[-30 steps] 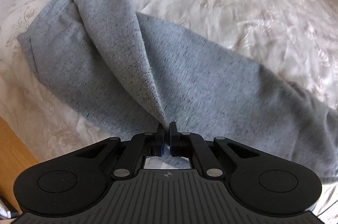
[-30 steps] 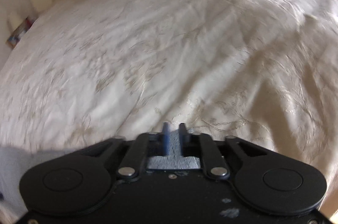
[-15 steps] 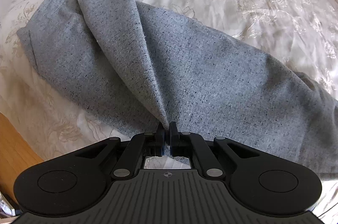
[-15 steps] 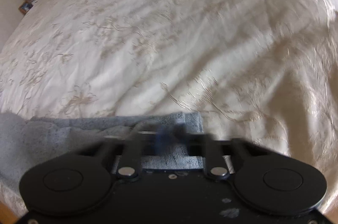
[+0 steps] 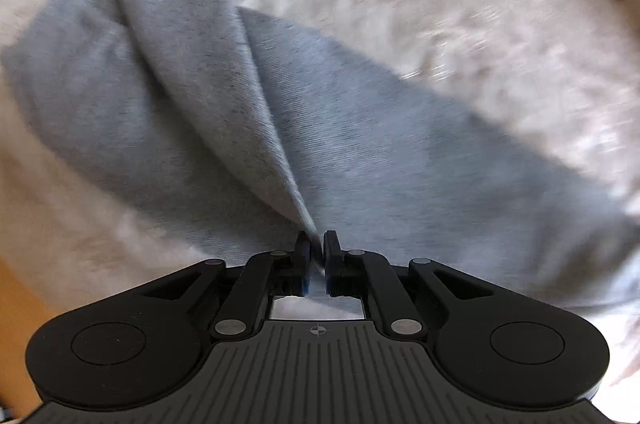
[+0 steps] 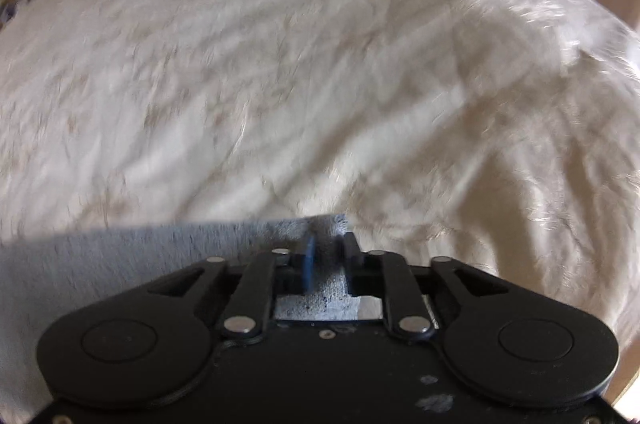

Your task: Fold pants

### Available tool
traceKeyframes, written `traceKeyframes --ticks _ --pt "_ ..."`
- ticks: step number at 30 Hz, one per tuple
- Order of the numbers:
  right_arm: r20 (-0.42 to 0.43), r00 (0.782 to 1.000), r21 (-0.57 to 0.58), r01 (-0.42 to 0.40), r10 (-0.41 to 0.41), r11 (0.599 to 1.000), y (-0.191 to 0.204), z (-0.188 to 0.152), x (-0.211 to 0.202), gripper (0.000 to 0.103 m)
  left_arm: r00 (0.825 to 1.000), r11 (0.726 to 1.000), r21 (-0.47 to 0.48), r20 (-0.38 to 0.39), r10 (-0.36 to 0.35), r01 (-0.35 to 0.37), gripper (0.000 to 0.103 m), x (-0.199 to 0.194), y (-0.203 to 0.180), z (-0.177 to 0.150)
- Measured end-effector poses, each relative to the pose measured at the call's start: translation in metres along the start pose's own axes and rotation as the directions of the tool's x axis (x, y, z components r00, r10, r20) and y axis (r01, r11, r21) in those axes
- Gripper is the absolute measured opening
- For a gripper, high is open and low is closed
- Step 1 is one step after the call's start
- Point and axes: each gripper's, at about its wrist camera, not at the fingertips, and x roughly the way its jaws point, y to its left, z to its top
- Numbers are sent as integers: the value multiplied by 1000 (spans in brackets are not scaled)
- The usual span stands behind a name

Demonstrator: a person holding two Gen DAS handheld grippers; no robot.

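Left claw (image 5: pixel 316 244): its jaws are clenched on a thin pinch of the grey pants (image 5: pixel 360 152), the cloth rising from the bed to a taut ridge that ends between the pads. Holding one edge in this way lifts a single layer clear of the rest, so that it can be carried over as a flap without dragging the whole garment.

Right claw (image 6: pixel 327 242): its jaws stand a little apart with a thicker edge of the same grey cloth between them, and the fabric passes back under the claw body; it appears to be grasping the pants, though motion blur leaves the contact at the pads uncertain. A grip at a second point keeps the lifted edge stretched straight between the two claws, which is what a clean fold line calls for.

Outward from the left claw, the pants lie across the bedspread (image 5: pixel 440 4) as a long band running from upper left to lower right, with the raised flap crossing it on the left. In the right wrist view only a strip of the garment shows at the lower left, touching the claw; beyond it lies bare cream bedspread with faint embroidery.

Judgement: the fold is in progress and not yet laid down. The soft knit will sag if tension is lost, so the two claws should travel together.
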Motion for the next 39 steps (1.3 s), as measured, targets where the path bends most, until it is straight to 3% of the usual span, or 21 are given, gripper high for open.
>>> traceKeyframes --ticks 2,6,10,14,19,22,27,30,32,35,39 --pt "43 999 32 24 -26 999 1 2 -12 21 997 998 17 -31 -64 65 13 -7 7 3" --pt "149 988 42 46 -51 998 21 11 -41 22 998 989 133 -8 -66 66 27 -29 17 12" --pt "196 981 26 -15 9 1000 59 23 -66 24 997 978 202 51 -55 44 29 -48 44 33" --pt "204 971 -38 -118 123 992 131 26 -84 25 997 975 219 72 -41 24 30 -53 86 63" --pt "147 947 -118 -270 285 956 251 28 -91 28 997 979 202 66 -29 15 30 -47 159 117" --pt "104 913 -176 -373 394 911 329 29 -92 30 998 980 196 59 -28 16 30 -36 195 153" --pt "5 850 -240 -510 527 826 447 34 -76 31 999 970 241 38 -27 17 30 -7 222 197" --pt "-44 832 -284 -541 553 792 506 36 -62 33 999 968 250 21 -24 18 30 11 234 215" --pt "-93 812 -285 -576 576 766 535 42 -48 35 1000 970 244 15 -13 9 30 24 243 225" --pt "-160 789 -288 -612 593 737 572 45 -28 38 998 975 215 -8 58 -55 29 46 262 235" --pt "-228 764 -287 -646 604 708 594 43 -3 40 998 984 177 -43 47 -38 27 55 283 236"
